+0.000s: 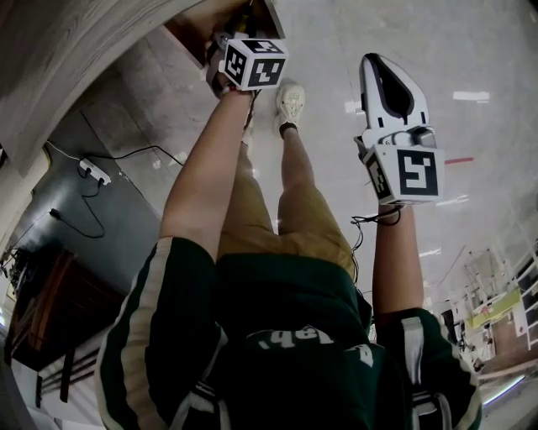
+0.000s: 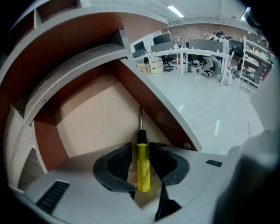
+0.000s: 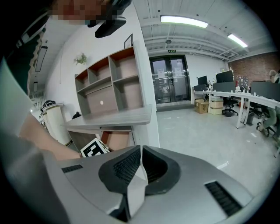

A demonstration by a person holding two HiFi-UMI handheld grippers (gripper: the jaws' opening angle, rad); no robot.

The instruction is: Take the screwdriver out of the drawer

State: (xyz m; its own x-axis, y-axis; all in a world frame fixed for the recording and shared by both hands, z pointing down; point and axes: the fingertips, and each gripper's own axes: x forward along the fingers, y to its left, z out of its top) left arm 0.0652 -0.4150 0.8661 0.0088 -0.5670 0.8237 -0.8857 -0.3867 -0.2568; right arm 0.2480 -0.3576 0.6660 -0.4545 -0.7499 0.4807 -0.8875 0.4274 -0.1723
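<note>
A screwdriver (image 2: 142, 166) with a yellow handle and black collar lies in the open brown drawer (image 2: 87, 118), its metal shaft pointing away from me. My left gripper (image 2: 141, 164) reaches down into the drawer, its dark pads on either side of the handle; a sliver of drawer floor shows beside the left pad. In the head view only its marker cube (image 1: 252, 63) shows at the drawer (image 1: 197, 25). My right gripper (image 3: 140, 164) is held out over the floor to the right, shut with nothing in it, also seen as right gripper (image 1: 380, 71).
The drawer hangs under a grey desk top (image 3: 113, 118) with a shelf unit (image 3: 113, 83) above it. The person's legs and a shoe (image 1: 290, 105) stand beside the drawer. A power strip and cables (image 1: 92, 172) lie on the floor at left. Office desks (image 2: 192, 54) stand far off.
</note>
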